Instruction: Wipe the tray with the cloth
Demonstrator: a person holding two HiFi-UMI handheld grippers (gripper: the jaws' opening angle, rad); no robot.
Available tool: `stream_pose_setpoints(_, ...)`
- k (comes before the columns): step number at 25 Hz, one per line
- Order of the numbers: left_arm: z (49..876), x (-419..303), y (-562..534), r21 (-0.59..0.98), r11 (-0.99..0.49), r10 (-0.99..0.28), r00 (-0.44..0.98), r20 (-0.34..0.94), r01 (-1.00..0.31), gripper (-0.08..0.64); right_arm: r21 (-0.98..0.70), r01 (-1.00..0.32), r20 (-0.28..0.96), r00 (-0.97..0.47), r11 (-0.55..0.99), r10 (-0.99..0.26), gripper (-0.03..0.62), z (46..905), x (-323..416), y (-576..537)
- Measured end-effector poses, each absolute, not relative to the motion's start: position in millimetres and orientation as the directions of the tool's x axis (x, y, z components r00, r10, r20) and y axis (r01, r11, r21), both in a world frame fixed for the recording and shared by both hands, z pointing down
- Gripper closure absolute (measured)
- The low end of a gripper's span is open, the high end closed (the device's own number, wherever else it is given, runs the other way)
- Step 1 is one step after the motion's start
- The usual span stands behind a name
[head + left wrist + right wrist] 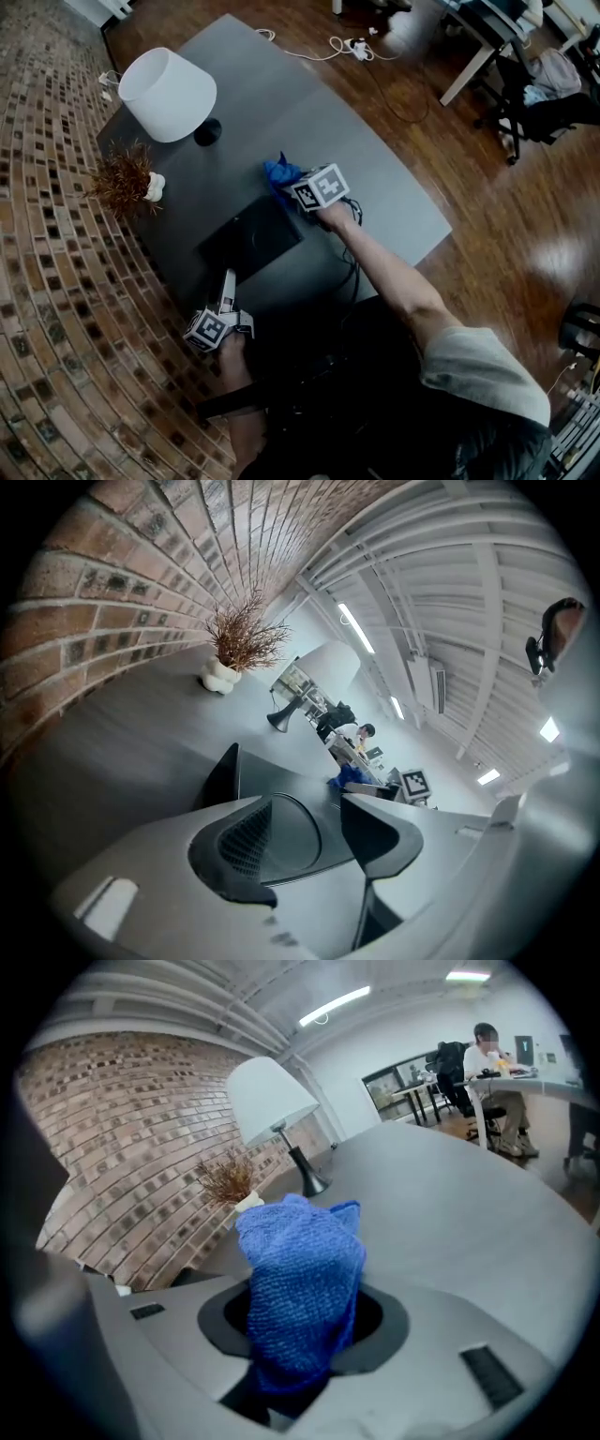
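Note:
A dark rectangular tray [251, 239] lies on the grey table [375, 178]. My right gripper [298, 187] hovers just past the tray's far corner, shut on a bunched blue cloth [279, 173]. In the right gripper view the cloth [300, 1279] stands up out of the right gripper [305, 1326] and hides its pads. My left gripper [228, 281] is at the tray's near corner. In the left gripper view the left gripper [309, 827] is open, with the tray [286, 822] showing in the gap and not seen pressed by either pad.
A lamp with a white shade [169, 94] and a dried plant in a white vase [127, 178] stand on the table's far left side. A brick wall [47, 234] runs along the left. Cables [347, 45] and office furniture [525, 84] lie beyond the table on the wood floor.

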State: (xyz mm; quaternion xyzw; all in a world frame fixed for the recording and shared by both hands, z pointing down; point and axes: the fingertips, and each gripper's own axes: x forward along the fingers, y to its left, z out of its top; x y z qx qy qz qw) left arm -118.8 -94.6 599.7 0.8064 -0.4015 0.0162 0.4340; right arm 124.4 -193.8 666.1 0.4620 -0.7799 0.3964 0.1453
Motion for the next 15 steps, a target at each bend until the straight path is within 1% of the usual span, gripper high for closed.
stream_pose_setpoints(3, 608.8, -120.5, -87.9, 0.684, -0.300, -0.627, 0.678, 0.384, -0.665, 0.342, -0.478, -0.850, 0.654, -0.513, 0.222, -0.556, 0.443, 696.5, 112.7, -200.4)
stream_pose_setpoints(6, 608.5, -117.5, -87.0, 0.672, -0.307, -0.628, 0.674, 0.389, -0.674, 0.342, -0.529, -0.829, 0.659, -0.536, 0.182, -0.527, 0.445, 700.9, 112.5, -176.6)
stream_pose_setpoints(9, 604.2, -114.9, -86.9, 0.665, -0.310, -0.635, 0.668, 0.387, -0.680, 0.342, -0.583, -0.794, 0.663, -0.587, 0.173, -0.463, 0.445, 701.5, 109.6, -129.1)
stream_pose_setpoints(12, 604.7, -115.5, -85.7, 0.660, -0.322, -0.636, 0.671, 0.380, -0.679, 0.342, -0.604, -0.771, 0.679, -0.630, 0.202, -0.377, 0.445, 700.6, 105.2, -69.3)
stream_pose_setpoints(15, 600.9, -113.9, -81.7, 0.665, -0.327, -0.635, 0.677, 0.371, -0.672, 0.342, -0.624, -0.730, 0.691, -0.682, 0.278, -0.240, 0.446, 697.5, 96.6, -8.1)
